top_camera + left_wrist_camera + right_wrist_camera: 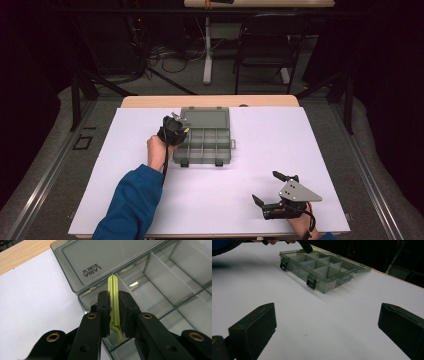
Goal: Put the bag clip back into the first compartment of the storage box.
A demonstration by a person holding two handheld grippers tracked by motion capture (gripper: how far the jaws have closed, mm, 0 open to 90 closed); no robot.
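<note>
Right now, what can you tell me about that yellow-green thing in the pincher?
The yellow-green band looks like thin, bendy rubber, folded into a narrow upright loop. The left gripper is shut on its middle, so its top sticks up and a curl hangs below, over a corner compartment of the open grey organiser box.

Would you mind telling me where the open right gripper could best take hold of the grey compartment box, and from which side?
I would grip the compartment box by its near front wall, between the two black latches, coming from the person's side with one jaw over the rim. The wall is thin, upright and straight, and the right gripper already faces it, jaws wide apart. The left gripper works at the far-left corner.
</note>
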